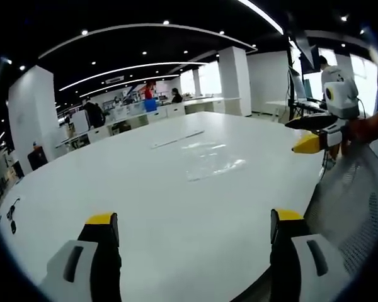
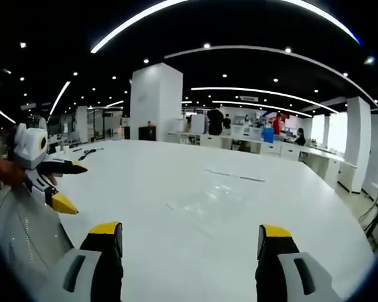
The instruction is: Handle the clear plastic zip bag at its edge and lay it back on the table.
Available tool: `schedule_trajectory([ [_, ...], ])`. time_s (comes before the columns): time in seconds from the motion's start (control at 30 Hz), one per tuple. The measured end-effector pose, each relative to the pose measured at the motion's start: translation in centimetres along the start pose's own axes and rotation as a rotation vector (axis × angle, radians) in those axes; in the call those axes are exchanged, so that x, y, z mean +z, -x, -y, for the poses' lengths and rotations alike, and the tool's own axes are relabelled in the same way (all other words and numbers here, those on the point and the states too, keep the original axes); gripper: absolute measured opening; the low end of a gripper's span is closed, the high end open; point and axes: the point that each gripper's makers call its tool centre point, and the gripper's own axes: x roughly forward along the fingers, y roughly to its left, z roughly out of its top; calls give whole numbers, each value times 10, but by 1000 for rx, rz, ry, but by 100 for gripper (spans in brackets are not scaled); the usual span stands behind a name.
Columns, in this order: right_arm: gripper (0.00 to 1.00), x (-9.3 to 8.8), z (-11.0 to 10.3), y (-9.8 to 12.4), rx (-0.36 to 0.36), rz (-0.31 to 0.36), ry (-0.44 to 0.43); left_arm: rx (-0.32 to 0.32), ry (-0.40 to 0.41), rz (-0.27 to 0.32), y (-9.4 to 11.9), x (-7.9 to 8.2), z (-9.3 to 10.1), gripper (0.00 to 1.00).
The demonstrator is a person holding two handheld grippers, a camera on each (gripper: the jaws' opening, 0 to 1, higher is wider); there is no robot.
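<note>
Both tongs, left tongs (image 1: 192, 229) and right tongs (image 2: 192, 239), hovering wide open, empty; zip bag (image 1: 211, 160) lying flat on surface (image 1: 145, 201). Approaching low, pinching only its edge.

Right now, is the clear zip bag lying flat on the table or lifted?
Lying flat: the clear zip bag rests spread on the white table, no tool touching it.

White table (image 1: 145, 189) — clear zip bag (image 1: 211, 160) flat

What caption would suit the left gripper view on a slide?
Open yellow-tipped left gripper facing a clear plastic zip bag lying flat on the white table.
</note>
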Motion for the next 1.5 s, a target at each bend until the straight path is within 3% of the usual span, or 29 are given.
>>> schedule_trajectory([
  [0.5,84,8,-8,-20,111,-49,54,-62,-21,-53,-11,8,2,99],
  [0.87,82,8,-8,-41,170,-97,102,-96,-52,-80,-16,3,6,96],
  [1.5,72,-4,-10,-78,263,-217,211,-151,-78,-122,-21,-2,11,90],
])
